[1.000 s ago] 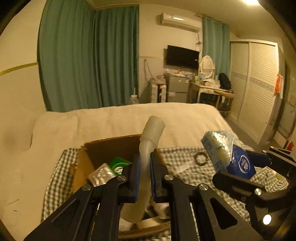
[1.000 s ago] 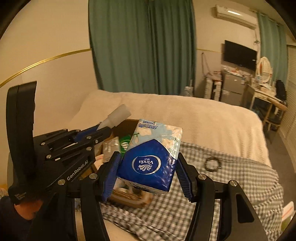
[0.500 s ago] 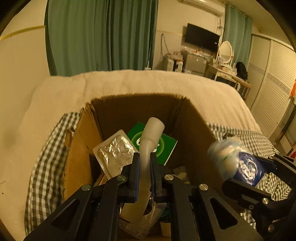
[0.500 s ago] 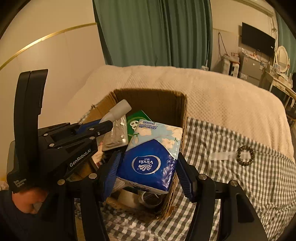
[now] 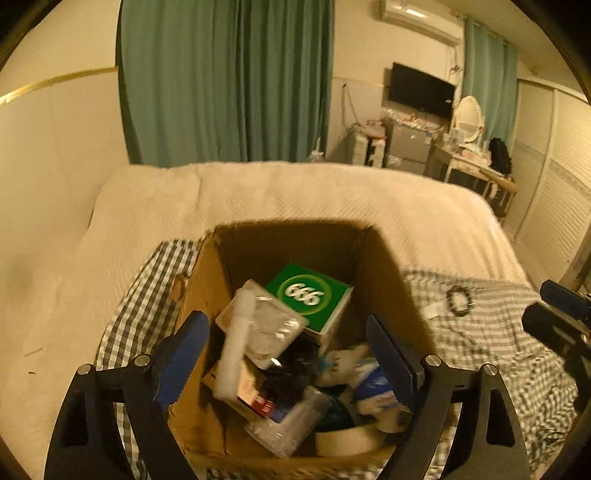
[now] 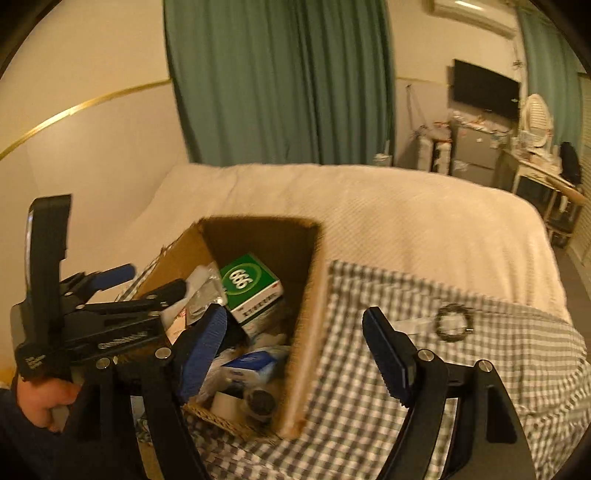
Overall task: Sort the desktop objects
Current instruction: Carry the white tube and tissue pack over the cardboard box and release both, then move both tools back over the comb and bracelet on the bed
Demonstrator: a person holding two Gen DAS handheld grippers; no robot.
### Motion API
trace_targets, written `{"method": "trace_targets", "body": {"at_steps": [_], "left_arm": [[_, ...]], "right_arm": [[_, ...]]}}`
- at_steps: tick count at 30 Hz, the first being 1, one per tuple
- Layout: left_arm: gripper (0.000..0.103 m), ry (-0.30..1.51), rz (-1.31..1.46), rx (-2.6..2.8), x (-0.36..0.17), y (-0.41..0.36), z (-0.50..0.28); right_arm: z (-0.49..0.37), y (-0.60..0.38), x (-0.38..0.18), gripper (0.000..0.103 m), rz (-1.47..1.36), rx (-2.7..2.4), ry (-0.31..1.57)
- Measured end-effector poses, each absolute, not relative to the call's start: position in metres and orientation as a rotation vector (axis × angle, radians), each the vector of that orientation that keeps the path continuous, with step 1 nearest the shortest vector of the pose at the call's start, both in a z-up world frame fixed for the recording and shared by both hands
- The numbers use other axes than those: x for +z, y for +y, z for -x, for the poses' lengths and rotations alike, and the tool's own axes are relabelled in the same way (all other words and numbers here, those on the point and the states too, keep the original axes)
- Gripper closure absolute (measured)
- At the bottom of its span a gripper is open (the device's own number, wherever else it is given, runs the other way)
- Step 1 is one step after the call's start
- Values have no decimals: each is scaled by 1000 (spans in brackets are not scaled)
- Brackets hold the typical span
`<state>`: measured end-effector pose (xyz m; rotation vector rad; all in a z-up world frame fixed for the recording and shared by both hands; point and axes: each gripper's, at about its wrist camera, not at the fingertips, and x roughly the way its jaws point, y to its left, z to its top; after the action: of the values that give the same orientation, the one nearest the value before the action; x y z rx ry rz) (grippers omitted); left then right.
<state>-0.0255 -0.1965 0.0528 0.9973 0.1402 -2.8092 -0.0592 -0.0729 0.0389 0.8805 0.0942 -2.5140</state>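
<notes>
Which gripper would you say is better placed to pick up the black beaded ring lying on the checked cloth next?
Probably the right gripper: it is open and empty, and the beaded ring lies just ahead of its right finger on the checked cloth. The left gripper, also open, hangs over the cardboard box.

Green curtains (image 5: 227, 81) seen at 12 o'clock behind cream-covered bed (image 5: 258, 195). Wall-mounted black TV (image 5: 421, 90) and air conditioner (image 5: 419, 18) seen at 1 o'clock. Oval mirror (image 5: 468, 119) on cluttered dressing table (image 5: 476, 168) at 2 o'clock. Louvred wardrobe doors (image 5: 554, 166) at 3 o'clock. Gold wall stripe (image 6: 85, 109) at 10 o'clock.
</notes>
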Motion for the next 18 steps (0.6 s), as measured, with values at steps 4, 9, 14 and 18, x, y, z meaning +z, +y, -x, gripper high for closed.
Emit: {"method": "trace_targets", "body": {"at_steps": [4, 9, 14, 18], "left_arm": [[8, 115, -923, -2895, 80, -163, 0], [4, 89, -905, -2987, 98, -109, -16], [3, 81, -983, -3044, 87, -52, -10], [3, 16, -1062, -3053, 60, -11, 12]], "right_arm": [[38, -42, 71, 27, -829, -2597, 73], [6, 0, 109, 27, -768, -2688, 80], [-16, 43, 124, 27, -747, -2749, 97], [-18, 81, 119, 27, -764, -2791, 61]]}}
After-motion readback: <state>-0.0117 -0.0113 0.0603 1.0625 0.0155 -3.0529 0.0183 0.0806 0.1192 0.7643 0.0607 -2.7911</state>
